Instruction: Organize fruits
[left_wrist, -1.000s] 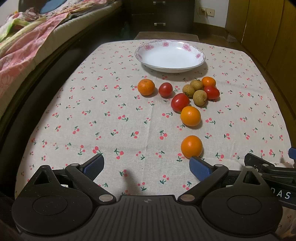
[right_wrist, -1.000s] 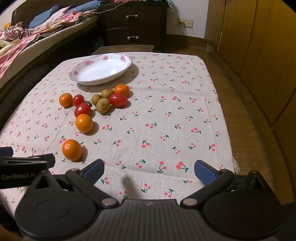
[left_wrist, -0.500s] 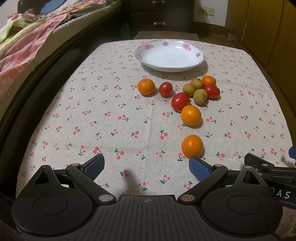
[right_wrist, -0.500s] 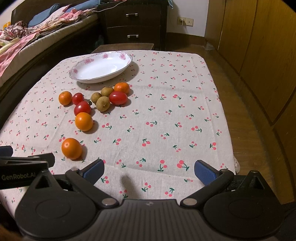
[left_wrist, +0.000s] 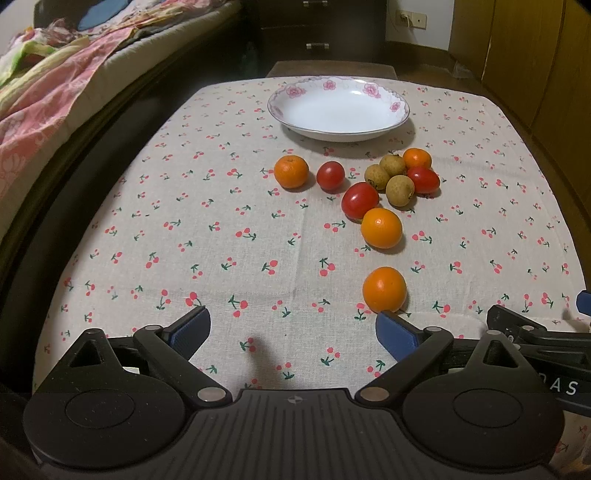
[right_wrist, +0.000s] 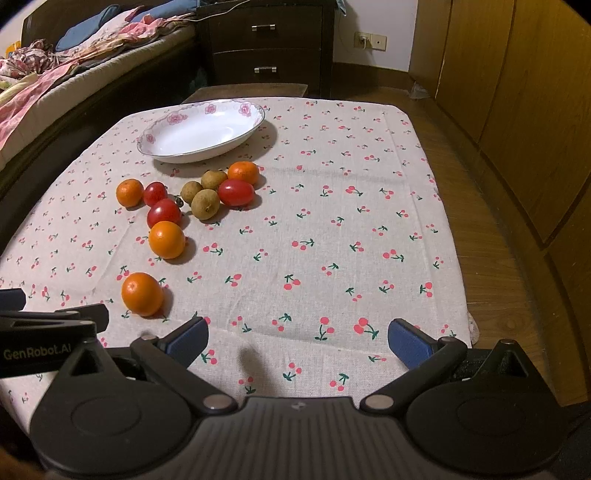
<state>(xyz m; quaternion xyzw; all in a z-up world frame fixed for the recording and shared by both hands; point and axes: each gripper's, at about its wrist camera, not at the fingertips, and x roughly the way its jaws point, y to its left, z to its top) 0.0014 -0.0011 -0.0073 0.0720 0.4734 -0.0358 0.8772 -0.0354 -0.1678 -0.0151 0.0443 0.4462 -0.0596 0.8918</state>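
The left claw hangs low over the near edge of the bench, its two blue-padded fingers spread wide apart with nothing between them. The right claw sits just beside it at the same edge, also spread wide and empty.

Taking the white flowered bowl at the far end of the bench as the landmark: it holds nothing, and all the fruit lies on the cherry-print cloth on the near side of it. Nearest the left claw is an orange, just beyond the tip of that claw's right finger and farthest from the bowl. A second orange lies between that one and the bowl, touching or almost touching a large tomato on its bowl side. Closer to the bowl, a third orange and a small tomato sit side by side, toward the bed side. To the other side of these, three brown longans cluster together with another tomato and a small orange pressed against them; this cluster lies near the bowl's rim.

Beyond the bowl stands a dark drawer chest; a bed with rumpled bedding runs along one side of the bench, wooden cabinet doors along the other.
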